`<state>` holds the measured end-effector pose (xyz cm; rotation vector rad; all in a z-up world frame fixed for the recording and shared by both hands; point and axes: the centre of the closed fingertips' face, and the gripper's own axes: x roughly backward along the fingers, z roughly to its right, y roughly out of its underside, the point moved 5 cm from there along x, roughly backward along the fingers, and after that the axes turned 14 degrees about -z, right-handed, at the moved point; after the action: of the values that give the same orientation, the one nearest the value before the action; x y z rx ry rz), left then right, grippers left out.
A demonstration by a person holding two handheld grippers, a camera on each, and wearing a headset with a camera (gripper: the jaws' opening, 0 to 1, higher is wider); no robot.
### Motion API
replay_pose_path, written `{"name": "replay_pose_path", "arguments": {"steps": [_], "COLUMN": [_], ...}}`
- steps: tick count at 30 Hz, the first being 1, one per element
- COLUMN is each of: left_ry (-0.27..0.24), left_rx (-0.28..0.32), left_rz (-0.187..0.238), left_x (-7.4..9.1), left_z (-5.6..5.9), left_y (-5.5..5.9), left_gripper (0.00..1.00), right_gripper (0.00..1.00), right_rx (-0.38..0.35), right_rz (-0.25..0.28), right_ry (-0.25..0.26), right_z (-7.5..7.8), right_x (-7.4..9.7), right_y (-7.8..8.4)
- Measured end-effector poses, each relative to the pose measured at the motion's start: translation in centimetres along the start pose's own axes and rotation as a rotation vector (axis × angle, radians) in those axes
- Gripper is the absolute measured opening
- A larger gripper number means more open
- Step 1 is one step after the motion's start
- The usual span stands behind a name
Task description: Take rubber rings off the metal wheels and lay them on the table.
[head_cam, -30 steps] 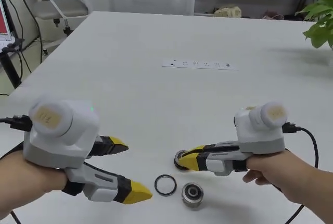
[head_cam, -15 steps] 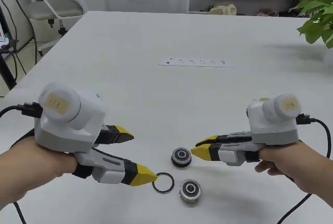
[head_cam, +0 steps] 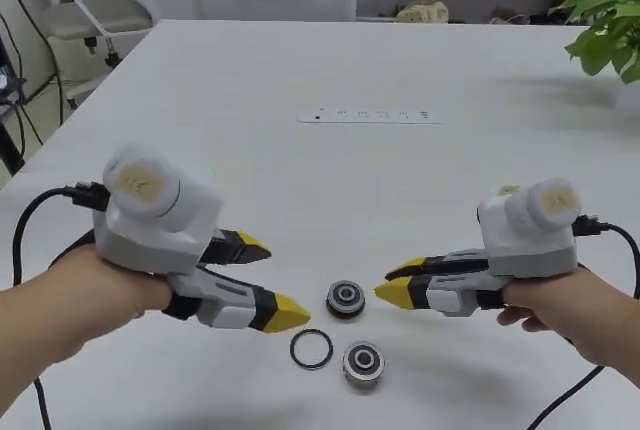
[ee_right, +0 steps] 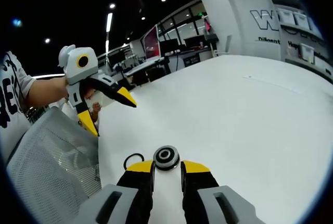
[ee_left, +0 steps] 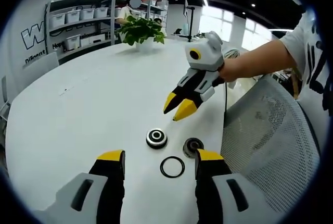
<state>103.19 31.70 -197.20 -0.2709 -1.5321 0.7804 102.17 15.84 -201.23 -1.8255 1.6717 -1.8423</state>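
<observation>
On the white table (head_cam: 300, 180), two metal wheels and one loose rubber ring lie between the two grippers. In the head view the first wheel (head_cam: 346, 298) sits near the middle. The second wheel (head_cam: 362, 362) is at about 5 o'clock from it, near but not touching. The ring (head_cam: 311, 349) lies flat at about 7 o'clock from the first wheel, just beside the second wheel.

The left gripper (head_cam: 272, 280) is at 9 o'clock from the first wheel. Its jaws are spread wide and hold nothing, and its lower yellow tip is near the ring but apart from it. The right gripper (head_cam: 392, 283) is at 3 o'clock from the first wheel. Its jaws have only a narrow gap and are empty too, with the tips a little away from the wheel.

In the right gripper view this wheel (ee_right: 166, 156) lies just beyond the jaw tips. The first wheel has a dark outer edge, perhaps a rubber ring on it, but this is hard to tell. The second wheel looks bare and grey.

A white power strip (head_cam: 368, 116) lies at 12 o'clock, well apart.
</observation>
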Motion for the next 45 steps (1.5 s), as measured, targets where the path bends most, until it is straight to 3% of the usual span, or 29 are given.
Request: {"name": "replay_pose_path", "arguments": {"steps": [16, 36, 45], "left_ry": [0.03, 0.067, 0.088], "left_rx": [-0.026, -0.075, -0.064], "left_rz": [-0.039, -0.05, -0.056], "left_x": [-2.6, -5.6, -7.0], "left_z": [-0.2, -0.1, 0.1], "left_y": [-0.4, -1.5, -1.8], "left_gripper": [0.46, 0.35, 0.3], "right_gripper": [0.22, 0.25, 0.25], "right_rx": [0.043, 0.061, 0.055], "right_rz": [-0.044, -0.06, -0.062], "right_ry": [0.005, 0.005, 0.004], "right_z": [0.8, 0.7, 0.7], "right_x": [-1.1, -1.7, -1.8], "right_y": [1.1, 1.4, 1.7]}}
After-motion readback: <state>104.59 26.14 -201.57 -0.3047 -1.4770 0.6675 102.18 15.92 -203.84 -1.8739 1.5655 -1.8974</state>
